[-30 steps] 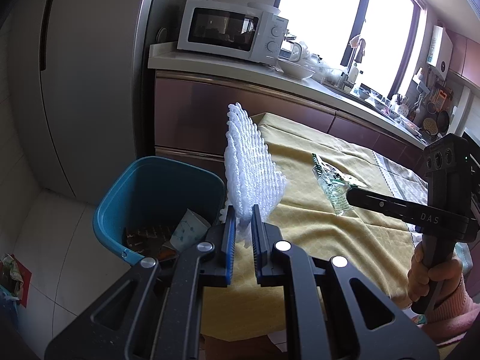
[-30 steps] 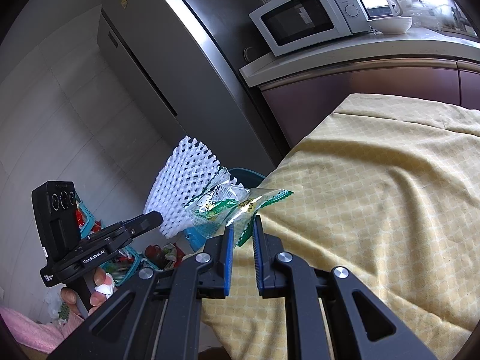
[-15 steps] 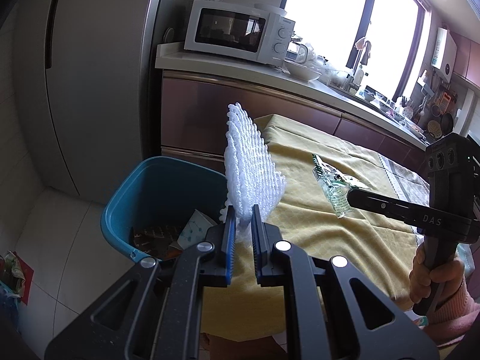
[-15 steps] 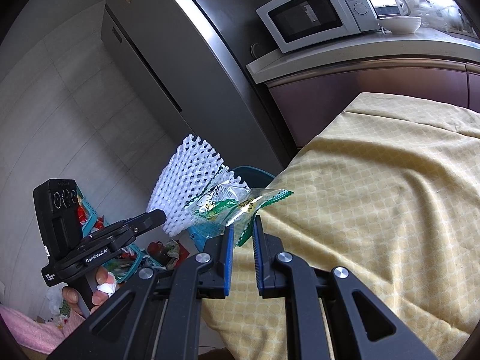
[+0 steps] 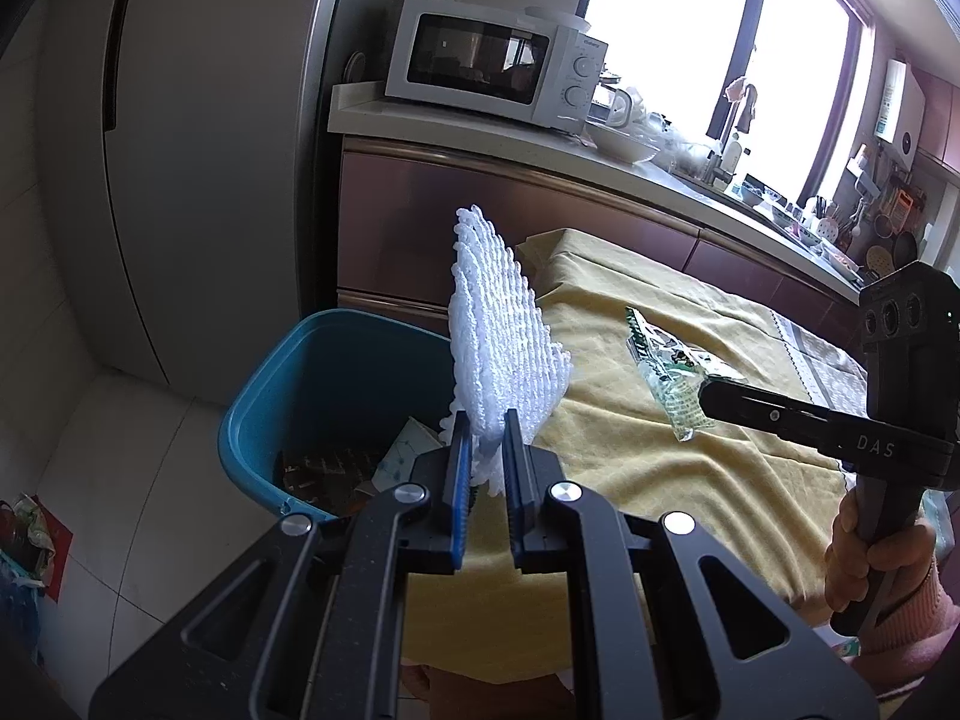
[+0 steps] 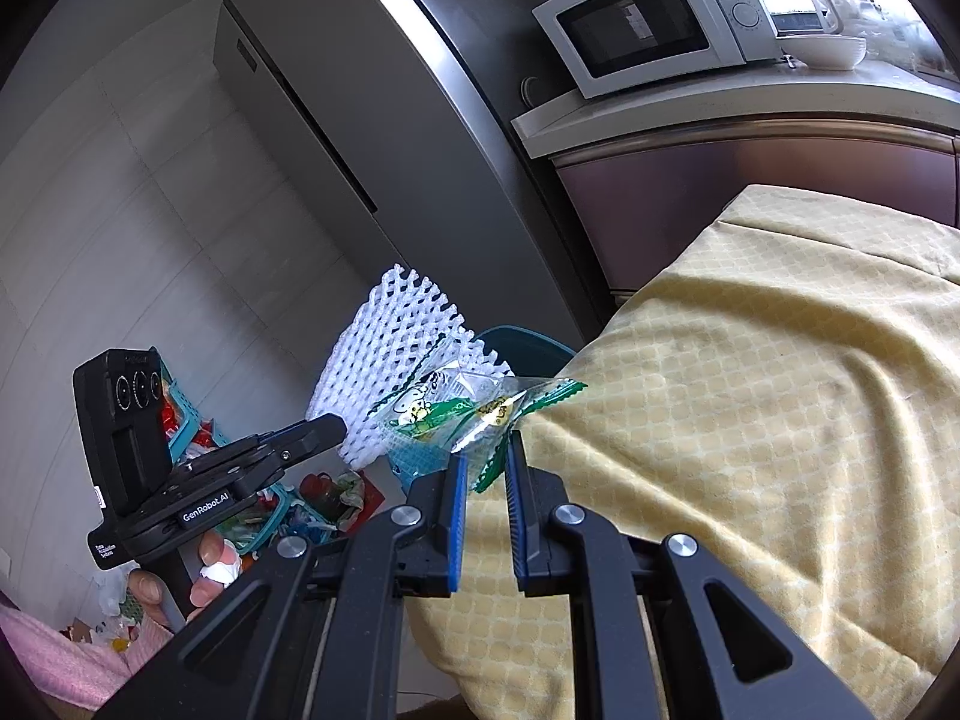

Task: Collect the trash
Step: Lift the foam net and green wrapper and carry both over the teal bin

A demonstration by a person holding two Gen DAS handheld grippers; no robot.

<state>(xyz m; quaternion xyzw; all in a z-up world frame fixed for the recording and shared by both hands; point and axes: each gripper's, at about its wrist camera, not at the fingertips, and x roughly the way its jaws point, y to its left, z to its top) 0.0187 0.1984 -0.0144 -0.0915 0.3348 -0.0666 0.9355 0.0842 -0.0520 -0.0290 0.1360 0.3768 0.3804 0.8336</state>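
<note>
From the left wrist view, I have the left gripper (image 5: 485, 438) clenched on the bottom edge of the foam net (image 5: 501, 348), which stands upright from the pads, just above the near rim of the bin (image 5: 258, 408) and beside the table's (image 5: 630, 480) corner. The bin sits on the floor against the table and already holds some scraps. I judge the step in hand to be the carry to the bin, with both pieces lifted and neither dropped yet. The net needs only a short move out over the bin's mouth before I let the pads part; being light and springy, it may cling to a pad, so a small shake could help. The gripper tilts downward toward the bin. Off to the right in this view, the right gripper (image 5: 705, 399) is held over the cloth by a hand (image 5: 870, 552) in a pink sleeve. From the right wrist view, the right gripper (image 6: 485, 468) pinches the wrapper (image 6: 462, 411) by its lower corner, above the table's edge; the bin's rim peeks out behind it. It has farther to go, across the corner, and tilts down too.
</note>
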